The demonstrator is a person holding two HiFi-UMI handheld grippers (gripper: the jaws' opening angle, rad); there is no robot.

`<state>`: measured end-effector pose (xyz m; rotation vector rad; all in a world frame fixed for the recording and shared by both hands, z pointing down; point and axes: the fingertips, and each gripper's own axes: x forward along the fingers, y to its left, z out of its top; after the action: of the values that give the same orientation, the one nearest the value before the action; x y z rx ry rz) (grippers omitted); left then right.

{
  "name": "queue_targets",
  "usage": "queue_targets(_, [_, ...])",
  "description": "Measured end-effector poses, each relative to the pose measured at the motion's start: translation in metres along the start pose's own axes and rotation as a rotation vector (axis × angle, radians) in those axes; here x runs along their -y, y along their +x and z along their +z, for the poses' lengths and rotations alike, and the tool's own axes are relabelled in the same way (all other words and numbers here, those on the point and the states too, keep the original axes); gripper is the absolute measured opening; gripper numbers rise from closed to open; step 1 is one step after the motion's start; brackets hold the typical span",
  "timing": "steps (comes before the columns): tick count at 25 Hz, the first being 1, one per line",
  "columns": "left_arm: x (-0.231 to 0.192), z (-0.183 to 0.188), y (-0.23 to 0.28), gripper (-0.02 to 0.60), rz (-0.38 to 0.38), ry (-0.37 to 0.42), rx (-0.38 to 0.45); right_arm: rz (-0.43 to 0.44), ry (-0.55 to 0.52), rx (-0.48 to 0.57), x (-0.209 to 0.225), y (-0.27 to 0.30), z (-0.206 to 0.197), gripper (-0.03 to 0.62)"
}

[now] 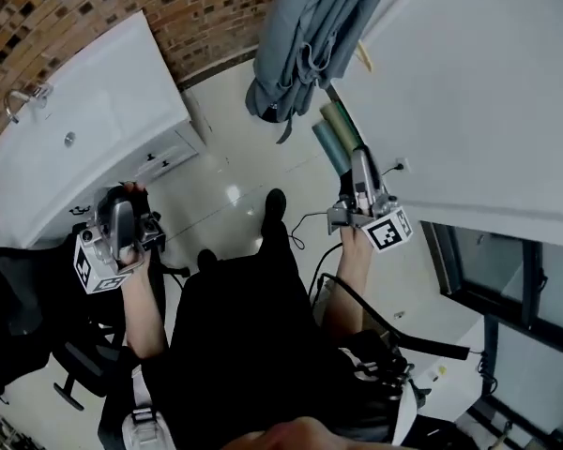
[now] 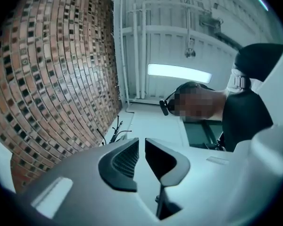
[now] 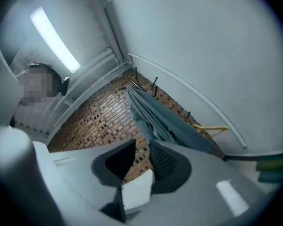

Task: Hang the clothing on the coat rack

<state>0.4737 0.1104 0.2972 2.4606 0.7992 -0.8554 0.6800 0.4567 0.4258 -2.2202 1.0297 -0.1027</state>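
A grey-blue garment (image 1: 300,36) hangs in folds from the coat rack at the top of the head view, above the tiled floor. In the right gripper view the same garment (image 3: 155,117) drapes from the rack's dark hooks (image 3: 153,84) against the brick wall, well beyond the jaws. My right gripper (image 1: 361,167) is held below and right of it, jaws (image 3: 142,142) a little apart with nothing between them. My left gripper (image 1: 122,204) is far to the left, near the basin counter. Its jaws (image 2: 142,140) show a narrow empty gap.
A white basin counter (image 1: 84,111) with a tap (image 1: 23,101) stands along the brick wall (image 1: 75,7). A black office chair (image 1: 28,317) is at lower left. Rolled green mats (image 1: 338,134) lean by the white wall (image 1: 469,92). A yellow hanger (image 3: 212,127) hangs near the garment.
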Motion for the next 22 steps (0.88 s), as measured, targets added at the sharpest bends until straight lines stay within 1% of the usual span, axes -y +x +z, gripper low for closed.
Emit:
queue_targets(2, [0.014,0.012,-0.024,0.031,-0.055,-0.026,0.007,-0.087,0.114,0.006,-0.029,-0.035,-0.036,0.077])
queue_targets(4, [0.023,0.027,-0.045,0.002,-0.098,-0.066,0.038,-0.134,0.234,0.036,-0.057,-0.068,-0.07,0.077])
queue_targets(6, [0.033,0.042,-0.063,0.002,-0.133,-0.098,0.067,-0.171,0.282,0.054,-0.082,-0.099,-0.096,0.077])
queue_targets(7, [0.041,0.051,-0.072,0.002,-0.144,-0.105,0.073,-0.183,0.277,0.055,-0.096,-0.113,-0.102,0.078])
queue_targets(9, [0.058,0.07,-0.084,0.002,-0.17,-0.095,0.069,-0.167,0.226,0.06,-0.128,-0.126,-0.098,0.078])
queue_targets(11, [0.069,0.084,-0.088,0.002,-0.193,-0.079,0.063,-0.131,0.171,0.061,-0.152,-0.121,-0.089,0.077])
queue_targets(13, [0.08,0.094,-0.095,0.002,-0.198,-0.074,0.066,-0.121,0.152,0.045,-0.167,-0.121,-0.09,0.078])
queue_targets(16, [0.098,0.103,-0.107,0.002,-0.193,-0.08,0.088,-0.128,0.139,0.017,-0.181,-0.129,-0.097,0.077])
queue_targets(18, [0.11,0.102,-0.11,0.002,-0.206,-0.11,0.097,-0.127,0.132,-0.01,-0.184,-0.133,-0.098,0.077])
queue_targets(19, [0.117,0.101,-0.109,0.002,-0.213,-0.113,0.095,-0.125,0.131,-0.019,-0.185,-0.136,-0.097,0.077])
queue_targets(22, [0.14,0.1,-0.095,0.002,-0.219,-0.051,0.09,-0.112,0.122,-0.003,-0.186,-0.158,-0.078,0.077])
